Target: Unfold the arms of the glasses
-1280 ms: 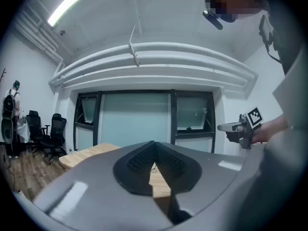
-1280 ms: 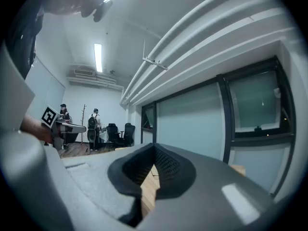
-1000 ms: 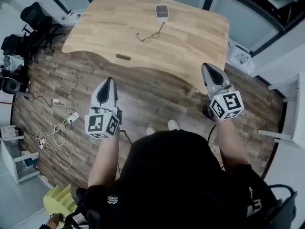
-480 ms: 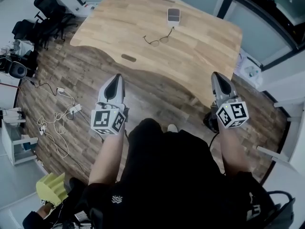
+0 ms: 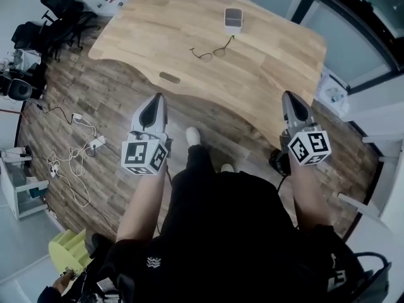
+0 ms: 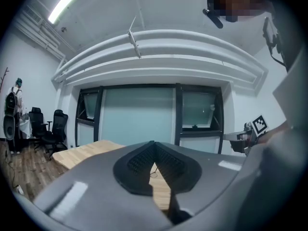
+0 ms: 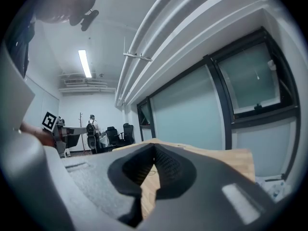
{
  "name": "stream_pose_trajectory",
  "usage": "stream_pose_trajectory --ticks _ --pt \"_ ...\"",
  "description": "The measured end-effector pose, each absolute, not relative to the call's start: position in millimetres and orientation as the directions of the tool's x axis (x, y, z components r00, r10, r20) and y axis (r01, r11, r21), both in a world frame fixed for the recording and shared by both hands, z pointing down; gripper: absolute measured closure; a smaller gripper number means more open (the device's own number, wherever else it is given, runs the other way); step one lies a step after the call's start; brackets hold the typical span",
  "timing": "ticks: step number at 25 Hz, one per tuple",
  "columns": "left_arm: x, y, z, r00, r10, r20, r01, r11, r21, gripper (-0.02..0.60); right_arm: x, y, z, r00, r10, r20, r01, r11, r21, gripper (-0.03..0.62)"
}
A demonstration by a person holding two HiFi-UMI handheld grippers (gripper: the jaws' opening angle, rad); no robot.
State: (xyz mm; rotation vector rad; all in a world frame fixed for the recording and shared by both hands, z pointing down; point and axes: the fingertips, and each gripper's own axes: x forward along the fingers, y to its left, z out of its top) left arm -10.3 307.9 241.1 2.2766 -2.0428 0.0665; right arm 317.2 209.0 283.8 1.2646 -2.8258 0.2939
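Left gripper (image 5: 156, 98) and right gripper (image 5: 290, 95) clenched empty; only head view shows grey box (image 5: 233, 19) beside the glasses (image 5: 211, 53).

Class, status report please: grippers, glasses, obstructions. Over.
Both shut, empty: left gripper, right gripper, short of the table. Glasses untouched on it. Grey box beyond them, not blocking.

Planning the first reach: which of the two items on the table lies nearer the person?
The thin dark-framed glasses; the small grey box sits just beyond them, toward the far edge of the table.
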Motion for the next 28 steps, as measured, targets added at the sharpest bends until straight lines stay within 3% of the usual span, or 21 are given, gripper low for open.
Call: stream_pose_trajectory --ticks 20,28 --pt "-166.8 115.3 266.9 0.279 -0.954 0.107 -0.960 -0.273 0.062 0.575 160.9 63.7 297.1 -0.537 -0.824 0.179 -0.843 0.523 -0.123 0.592" --pt "-193.5 73.8 279.9 0.365 -0.923 0.122 -0.930 -0.355 0.090 0.575 126.7 36.4 291.3 -0.481 -0.852 0.205 -0.876 0.472 -0.096 0.592"
